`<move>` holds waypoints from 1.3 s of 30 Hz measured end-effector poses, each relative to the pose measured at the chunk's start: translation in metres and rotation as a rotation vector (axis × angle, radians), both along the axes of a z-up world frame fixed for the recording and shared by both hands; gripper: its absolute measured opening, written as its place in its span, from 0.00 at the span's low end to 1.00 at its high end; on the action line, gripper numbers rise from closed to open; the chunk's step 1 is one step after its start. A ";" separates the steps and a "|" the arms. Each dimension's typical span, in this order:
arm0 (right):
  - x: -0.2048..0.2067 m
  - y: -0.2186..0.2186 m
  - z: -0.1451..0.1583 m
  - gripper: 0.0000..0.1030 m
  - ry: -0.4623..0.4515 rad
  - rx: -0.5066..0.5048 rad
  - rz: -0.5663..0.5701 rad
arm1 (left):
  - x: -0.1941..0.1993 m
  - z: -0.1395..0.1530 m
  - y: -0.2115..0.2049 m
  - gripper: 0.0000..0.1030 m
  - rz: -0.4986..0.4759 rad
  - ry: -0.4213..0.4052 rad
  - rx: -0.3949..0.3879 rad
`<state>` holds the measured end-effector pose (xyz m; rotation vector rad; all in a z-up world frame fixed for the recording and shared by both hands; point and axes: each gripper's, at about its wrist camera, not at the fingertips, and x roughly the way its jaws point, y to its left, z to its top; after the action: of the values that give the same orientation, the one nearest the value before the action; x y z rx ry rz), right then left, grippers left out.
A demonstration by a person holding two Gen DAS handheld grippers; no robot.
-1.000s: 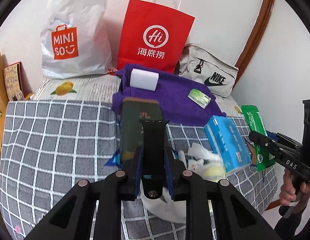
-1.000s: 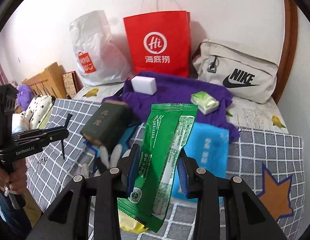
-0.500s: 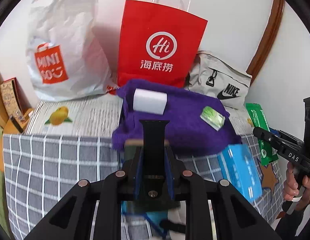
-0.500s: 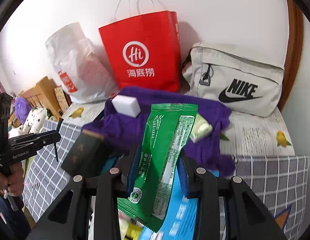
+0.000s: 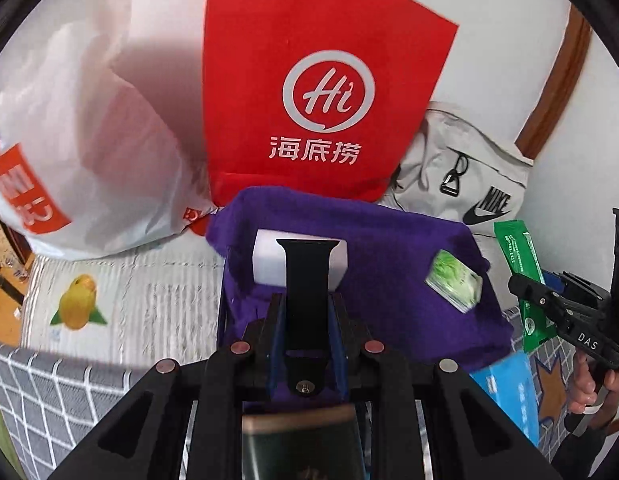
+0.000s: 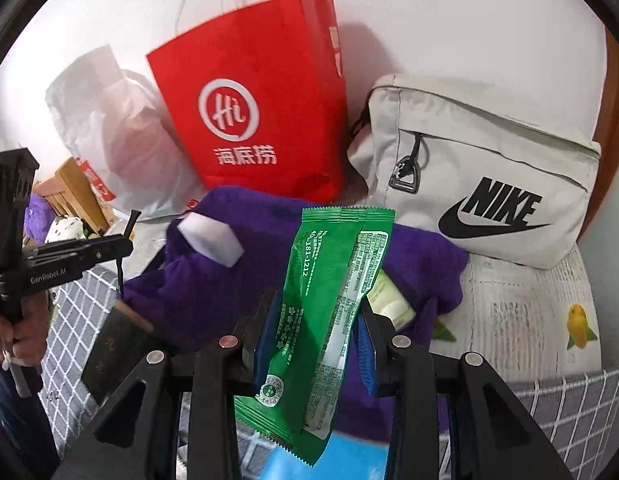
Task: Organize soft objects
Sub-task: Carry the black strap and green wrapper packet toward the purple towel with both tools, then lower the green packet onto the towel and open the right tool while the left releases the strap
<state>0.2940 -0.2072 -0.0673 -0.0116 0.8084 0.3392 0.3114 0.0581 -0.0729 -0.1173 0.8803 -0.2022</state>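
**Both hands now up by the bags**

Left view: The left gripper (image 5: pixel 307 316) has its fingers closed on a black strap (image 5: pixel 307 280) that sticks up between them. A sec ago it hung over the checked blanket (image 5: pixel 49 392), w/ the dark green box out in front. Now the box (image 5: pixel 301 436) sits low under the fingers, and the purple cloth (image 5: pixel 389 248) w/ the white block (image 5: pixel 265 258) is right ahead. The red bag (image 5: pixel 321 92) looks much bigger.

Right view: The right gripper (image 6: pixel 313 332) has its fingers squeezing a green packet (image 6: pixel 329 300), which stands upright. Before, the blue pack lay behind it; now only a bit of the blue pack (image 6: pixel 349 458) shows at the bottom, and the purple cloth is behind the packet. The grey bag (image 6: pixel 489 184) is close, on the right.

What it means: both things got carried across the bed toward the bags. Prob. next is dropping them in or by a bag. Nothing is put down yet.
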 end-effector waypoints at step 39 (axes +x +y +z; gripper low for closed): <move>0.052 -0.004 -0.075 0.36 0.208 -0.109 -0.007 | 0.045 -0.073 0.007 0.20 0.023 0.185 0.027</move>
<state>0.3461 -0.2113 -0.1420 -0.0760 1.0321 0.2921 0.3564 0.0652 -0.1459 -0.1219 1.0656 -0.1593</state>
